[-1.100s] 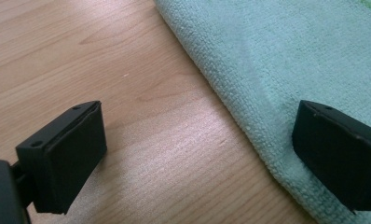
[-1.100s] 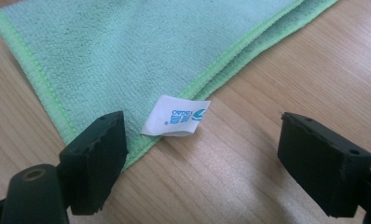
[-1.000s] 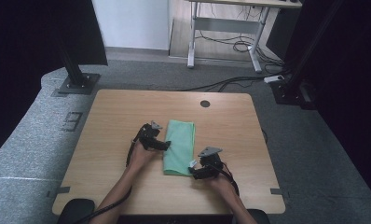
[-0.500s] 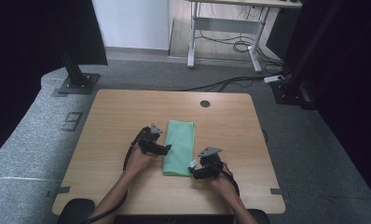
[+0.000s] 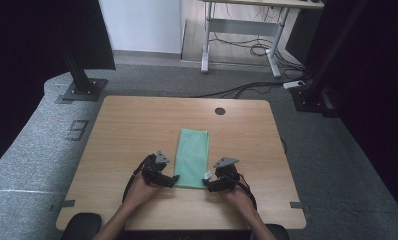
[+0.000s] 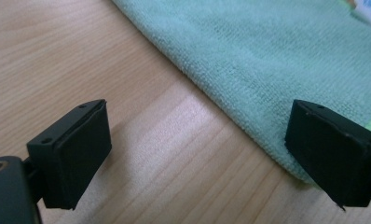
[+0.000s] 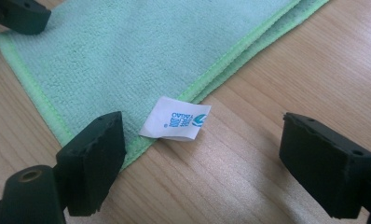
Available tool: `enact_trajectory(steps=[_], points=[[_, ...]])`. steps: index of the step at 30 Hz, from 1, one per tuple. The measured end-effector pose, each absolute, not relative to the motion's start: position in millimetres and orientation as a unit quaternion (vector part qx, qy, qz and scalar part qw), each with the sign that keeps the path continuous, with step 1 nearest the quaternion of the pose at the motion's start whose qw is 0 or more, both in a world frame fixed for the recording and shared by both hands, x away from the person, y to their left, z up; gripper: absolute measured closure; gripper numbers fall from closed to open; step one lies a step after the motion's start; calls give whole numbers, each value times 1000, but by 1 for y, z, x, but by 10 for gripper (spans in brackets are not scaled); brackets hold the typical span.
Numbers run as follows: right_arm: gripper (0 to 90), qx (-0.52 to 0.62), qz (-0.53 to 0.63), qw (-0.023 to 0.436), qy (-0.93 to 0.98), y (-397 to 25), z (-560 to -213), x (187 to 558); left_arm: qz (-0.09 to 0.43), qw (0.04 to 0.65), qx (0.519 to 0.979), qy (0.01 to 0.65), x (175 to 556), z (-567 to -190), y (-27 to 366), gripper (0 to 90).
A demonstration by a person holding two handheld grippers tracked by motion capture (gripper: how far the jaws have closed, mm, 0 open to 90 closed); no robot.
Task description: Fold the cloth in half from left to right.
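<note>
A folded light-green cloth [image 5: 192, 156] lies lengthwise in the middle of the wooden table [image 5: 132, 125]. My left gripper [image 5: 173, 180] sits at its near left corner. In the left gripper view the left gripper [image 6: 200, 158] is open and low over the wood, one jaw over the cloth [image 6: 267, 60] at its edge. My right gripper [image 5: 210, 186] is at the near right corner. There the right gripper [image 7: 207, 163] is open, straddling the cloth's corner [image 7: 141, 51] and its white tag [image 7: 176, 120]. Nothing is gripped.
A round cable hole [image 5: 220, 111] sits near the table's far edge. Black stand bases [image 5: 79, 90] rest on the carpet beyond the table, with a desk frame and cables [image 5: 247, 47] farther back. The other gripper's jaw [image 7: 16, 14] shows beyond the cloth.
My left gripper has moved toward the person, from beside the cloth's left edge down to its near left corner. The right gripper has barely shifted.
</note>
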State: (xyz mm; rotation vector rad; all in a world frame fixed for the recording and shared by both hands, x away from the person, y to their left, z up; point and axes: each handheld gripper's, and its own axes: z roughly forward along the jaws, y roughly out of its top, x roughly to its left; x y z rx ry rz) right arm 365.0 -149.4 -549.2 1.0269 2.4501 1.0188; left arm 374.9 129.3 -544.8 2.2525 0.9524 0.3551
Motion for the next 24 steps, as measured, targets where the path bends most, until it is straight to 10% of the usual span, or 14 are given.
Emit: enact_trajectory(steps=[24], points=[[138, 359, 360, 154, 847, -166, -532, 367, 144, 349, 859, 346, 360, -524, 141, 27]])
